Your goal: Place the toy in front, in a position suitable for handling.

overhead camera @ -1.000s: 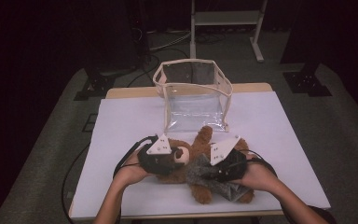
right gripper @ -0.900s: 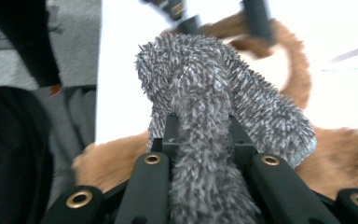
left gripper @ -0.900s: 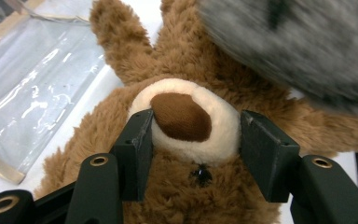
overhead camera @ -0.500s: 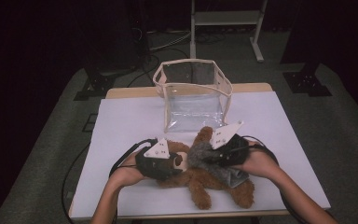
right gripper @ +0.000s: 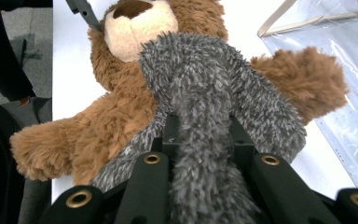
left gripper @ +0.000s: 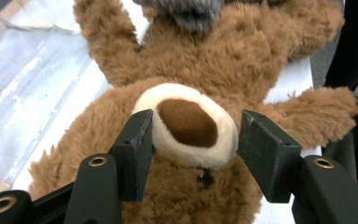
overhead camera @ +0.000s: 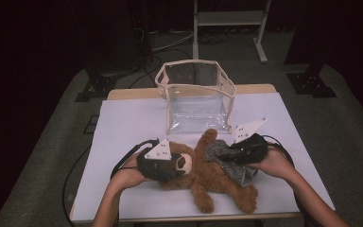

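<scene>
A brown teddy bear (overhead camera: 203, 177) lies on its back on the white table (overhead camera: 123, 123), head to the left. My left gripper (overhead camera: 179, 164) is shut on the bear's cream muzzle (left gripper: 186, 123), one pad against each side. My right gripper (overhead camera: 229, 152) is shut on a grey fuzzy cloth (overhead camera: 224, 158) that drapes over the bear's belly. In the right gripper view the cloth (right gripper: 200, 88) bunches between my jaws and hangs across the bear (right gripper: 116, 116).
A clear plastic bag with cream trim (overhead camera: 196, 101) stands open just beyond the bear, near the table's far edge. Its wall (right gripper: 345, 107) lies close to the bear's arm. Black cables trail from both grippers. A white stand (overhead camera: 227, 19) is on the floor behind.
My right gripper has moved right and away from the person, drawing the grey cloth up off the bear's legs toward its belly. The left gripper has stayed on the muzzle.
</scene>
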{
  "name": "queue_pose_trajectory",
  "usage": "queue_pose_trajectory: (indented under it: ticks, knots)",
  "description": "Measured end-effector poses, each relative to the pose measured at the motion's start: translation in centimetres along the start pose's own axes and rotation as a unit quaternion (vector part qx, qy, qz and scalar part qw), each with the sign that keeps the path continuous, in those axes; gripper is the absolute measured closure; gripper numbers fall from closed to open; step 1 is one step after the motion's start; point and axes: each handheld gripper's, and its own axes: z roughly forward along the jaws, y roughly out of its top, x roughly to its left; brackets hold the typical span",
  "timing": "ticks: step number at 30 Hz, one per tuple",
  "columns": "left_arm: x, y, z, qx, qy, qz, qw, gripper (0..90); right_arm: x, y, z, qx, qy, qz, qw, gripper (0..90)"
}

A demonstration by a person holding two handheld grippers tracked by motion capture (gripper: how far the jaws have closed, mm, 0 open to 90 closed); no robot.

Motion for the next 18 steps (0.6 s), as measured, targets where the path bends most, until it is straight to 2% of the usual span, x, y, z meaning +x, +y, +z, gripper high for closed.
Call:
queue_pose_trajectory:
  ticks: [3, 5, 6, 8, 11, 14, 18]
  knots:
    - [0.0, -0.1, 0.1, 0.001, 0.001, -0.002, 1.0, 45.0, -1.0, -0.9, -0.5, 0.002, -0.01, 0.014, 0.9999, 74.3]
    - [0.0, -0.1, 0.1, 0.0, 0.0, -0.004, 1.0, 45.0, -2.3, -2.0, -0.8, 0.008, -0.022, 0.036, 0.9991, 74.2]
    - [0.0, -0.1, 0.1, 0.002, 0.0, -0.001, 1.0, 45.0, -3.0, -2.8, -1.1, 0.012, -0.032, 0.054, 0.998, 74.2]
    - [0.0, -0.1, 0.1, 0.002, -0.002, -0.002, 1.0, 45.0, -4.2, -4.0, -1.6, 0.014, -0.042, 0.075, 0.9962, 74.2]
    - [0.0, -0.1, 0.2, -0.001, -0.003, -0.003, 1.0, 45.0, -5.2, -5.0, -2.3, 0.014, -0.052, 0.094, 0.9941, 74.2]
    - [0.0, -0.1, 0.3, -0.001, -0.005, -0.004, 1.0, 45.1, -5.2, -4.8, -2.9, 0.001, -0.049, 0.099, 0.9939, 74.1]
    - [-0.1, -0.1, 0.2, 0.002, -0.008, 0.0, 1.0, 45.2, -5.2, -3.9, -2.4, -0.003, -0.041, 0.09, 0.9951, 74.0]
